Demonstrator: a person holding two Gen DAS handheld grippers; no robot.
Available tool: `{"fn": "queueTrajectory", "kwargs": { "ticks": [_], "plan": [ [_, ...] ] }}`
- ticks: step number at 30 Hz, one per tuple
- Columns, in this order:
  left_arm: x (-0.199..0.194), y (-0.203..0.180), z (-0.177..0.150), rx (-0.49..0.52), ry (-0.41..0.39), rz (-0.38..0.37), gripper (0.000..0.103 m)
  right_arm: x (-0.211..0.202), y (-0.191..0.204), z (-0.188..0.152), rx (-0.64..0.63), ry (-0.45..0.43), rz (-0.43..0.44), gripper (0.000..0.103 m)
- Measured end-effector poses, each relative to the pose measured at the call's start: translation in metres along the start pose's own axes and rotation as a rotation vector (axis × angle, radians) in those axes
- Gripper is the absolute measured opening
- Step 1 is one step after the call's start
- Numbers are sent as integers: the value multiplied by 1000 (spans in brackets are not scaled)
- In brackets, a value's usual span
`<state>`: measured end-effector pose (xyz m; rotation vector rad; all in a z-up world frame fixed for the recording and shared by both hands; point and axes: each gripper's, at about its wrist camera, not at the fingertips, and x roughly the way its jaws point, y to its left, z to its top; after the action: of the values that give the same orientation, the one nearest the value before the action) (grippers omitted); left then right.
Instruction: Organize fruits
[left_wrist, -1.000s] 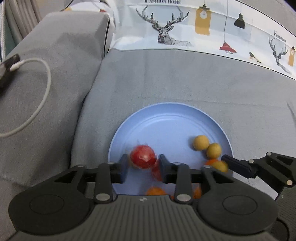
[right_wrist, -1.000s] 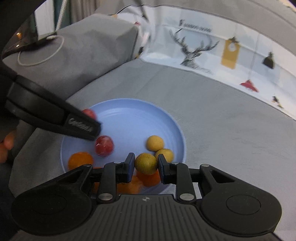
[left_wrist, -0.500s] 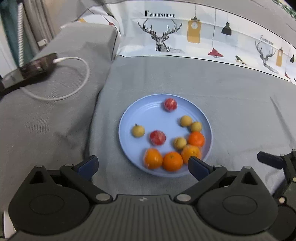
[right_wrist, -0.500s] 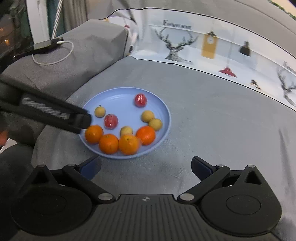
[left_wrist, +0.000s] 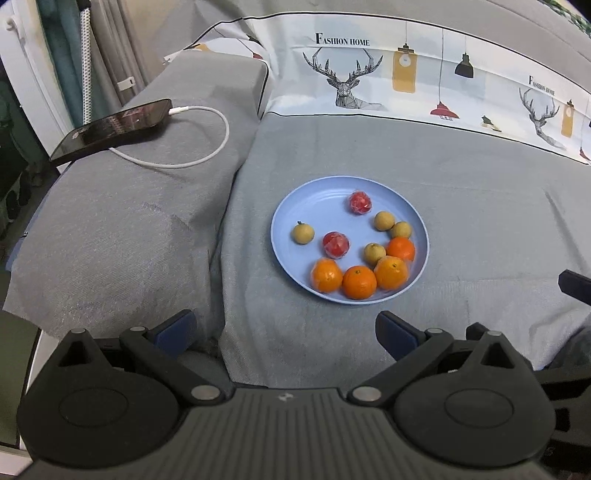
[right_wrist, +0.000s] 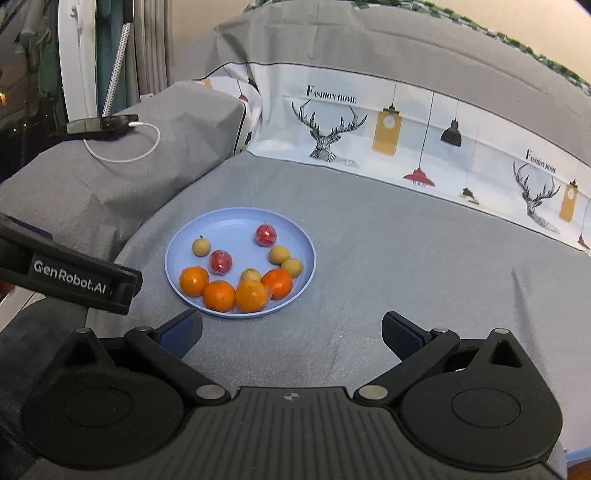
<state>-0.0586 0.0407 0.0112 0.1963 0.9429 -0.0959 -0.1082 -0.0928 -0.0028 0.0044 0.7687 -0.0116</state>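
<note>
A light blue plate (left_wrist: 288, 206) (right_wrist: 229, 221) lies on the grey cover. On it sit several oranges (left_wrist: 359, 282) (right_wrist: 218, 295) along the near rim, two red fruits (left_wrist: 335, 244) (right_wrist: 220, 262) and several small yellow fruits (left_wrist: 303, 233) (right_wrist: 201, 246). My left gripper (left_wrist: 286, 330) hangs open above the cover, short of the plate, with nothing between its fingers. My right gripper (right_wrist: 291, 330) is open too, empty, near the plate's front right. A finger (right_wrist: 70, 275) of the left gripper crosses the right wrist view at the left.
A phone (left_wrist: 110, 129) (right_wrist: 101, 125) on a white cable (left_wrist: 192, 162) lies on the raised grey cushion (left_wrist: 110, 229) at the left. A printed deer-pattern cloth (left_wrist: 406, 81) (right_wrist: 406, 140) runs along the back. Bare grey cover (right_wrist: 424, 277) stretches right of the plate.
Both grippers went from shut on fruit over the plate to wide open, dropping a red and a yellow fruit onto it, then pulled back and up, so the whole plate shows.
</note>
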Motion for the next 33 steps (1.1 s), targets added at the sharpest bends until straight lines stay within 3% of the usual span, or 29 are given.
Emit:
{"fn": "queueTrajectory", "kwargs": {
  "ticks": [11, 33],
  "plan": [
    [-12, -2, -2, 15, -26, 9, 103, -15, 0, 4, 7, -38, -11, 102],
    [-3, -2, -2, 23, -8, 0, 103, -7, 2, 4, -5, -21, -5, 102]
  ]
}}
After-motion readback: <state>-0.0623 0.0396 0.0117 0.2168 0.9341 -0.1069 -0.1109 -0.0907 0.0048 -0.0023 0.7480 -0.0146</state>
